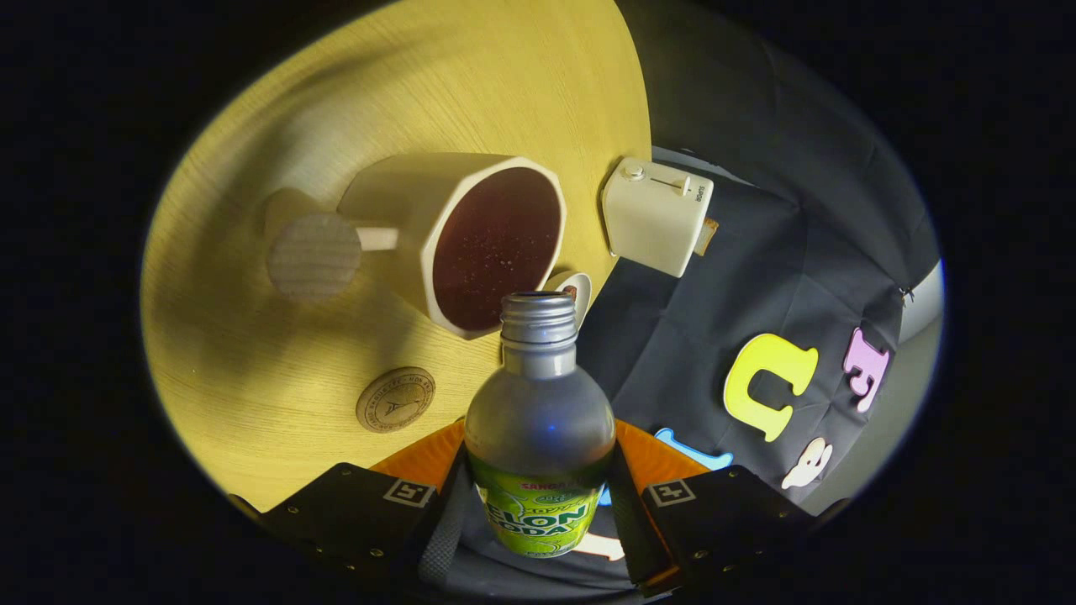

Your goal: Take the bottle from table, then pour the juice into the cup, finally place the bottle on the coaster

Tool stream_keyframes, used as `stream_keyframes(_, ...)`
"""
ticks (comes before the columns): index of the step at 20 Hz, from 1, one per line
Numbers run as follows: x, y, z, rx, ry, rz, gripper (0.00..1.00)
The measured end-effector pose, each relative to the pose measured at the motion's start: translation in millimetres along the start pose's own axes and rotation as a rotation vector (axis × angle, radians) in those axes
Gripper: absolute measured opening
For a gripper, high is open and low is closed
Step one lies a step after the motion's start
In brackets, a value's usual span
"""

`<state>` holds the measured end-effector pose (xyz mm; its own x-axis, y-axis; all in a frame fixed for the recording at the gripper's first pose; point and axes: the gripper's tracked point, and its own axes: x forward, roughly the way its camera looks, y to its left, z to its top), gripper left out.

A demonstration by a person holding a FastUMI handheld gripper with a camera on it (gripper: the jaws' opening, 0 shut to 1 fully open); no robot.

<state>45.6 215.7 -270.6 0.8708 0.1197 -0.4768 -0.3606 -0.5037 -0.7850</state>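
Gleaming wooden table (277,370), hand-held gripper (538,517) clamping bottle (538,420)

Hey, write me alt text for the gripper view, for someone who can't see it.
The gripper holds an open silver bottle between its fingers, tipped toward a white cup of dark liquid on a yellow wooden table. A round coaster lies beside the bottle, and a white toaster sits beyond the cup.

Silver bottle (539,420) with a bright green label, cream cup (454,239) full of dark reddish-brown juice. Desk (277,370) is pale yellow wood grain, coaster (395,399) tan cork, toaster (657,216) off-white.
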Motion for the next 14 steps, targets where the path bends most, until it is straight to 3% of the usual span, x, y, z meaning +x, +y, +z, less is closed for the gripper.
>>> stream_keyframes(5, 4.4, 0.0, 0.4, 0.049, -0.011, -0.012, 0.77)
stream_keyframes(8, 6.8, 7.4, -0.7, 0.149, -0.025, 0.010, 0.77)
stream_keyframes(14, 6.4, 0.5, 1.3, 0.325, -0.065, -0.036, 0.77)
